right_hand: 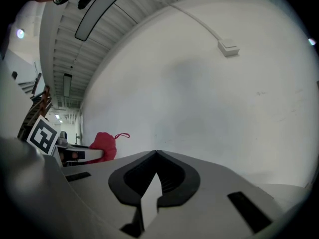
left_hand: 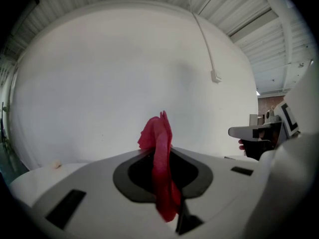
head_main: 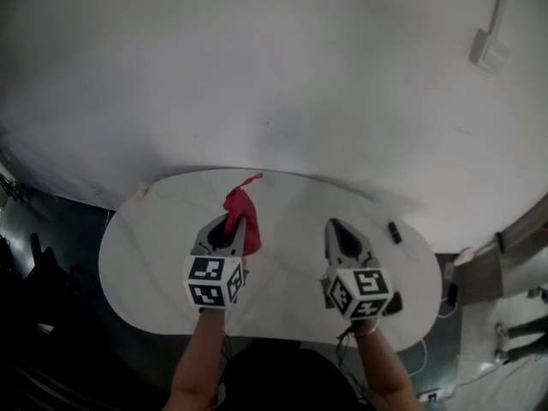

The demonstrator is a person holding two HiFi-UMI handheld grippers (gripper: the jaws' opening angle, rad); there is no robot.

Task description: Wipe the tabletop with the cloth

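A: Where is the red cloth [head_main: 242, 211]?

B: The left gripper [head_main: 227, 226] has it. Its two jaws are pressed onto the cloth and pinch it in the middle. One end of the cloth sticks out past the tips. The other end hangs back into the dark gap behind them.

A: Is the cloth on the table [head_main: 287, 221]?

B: It is over the white table, on the left side, nearer the far edge. I cannot tell if it touches the top.

A: What about the right gripper [head_main: 334, 228]?

B: Its jaws are pressed together and there is nothing between them. It is over the right side of the table, beside the left one, with a bare white bit of table between the two.

A: Which way do they point?

B: Both point away from the person, at the big white wall [head_main: 282, 67].

A: Is there more on the table?

B: Yes. A small dark thing [head_main: 394, 231] lies near the right edge, just to the right of the right gripper. A tiny pale bit [head_main: 143, 191] sits at the far left edge, well apart from the cloth.

A: And on the wall?

B: A small white box [head_main: 489, 50] is high up on the right, with a white cord going up from it.

A: Can you see the person?

B: Only the two bare arms [head_main: 199, 358] at the bottom, one going to each gripper
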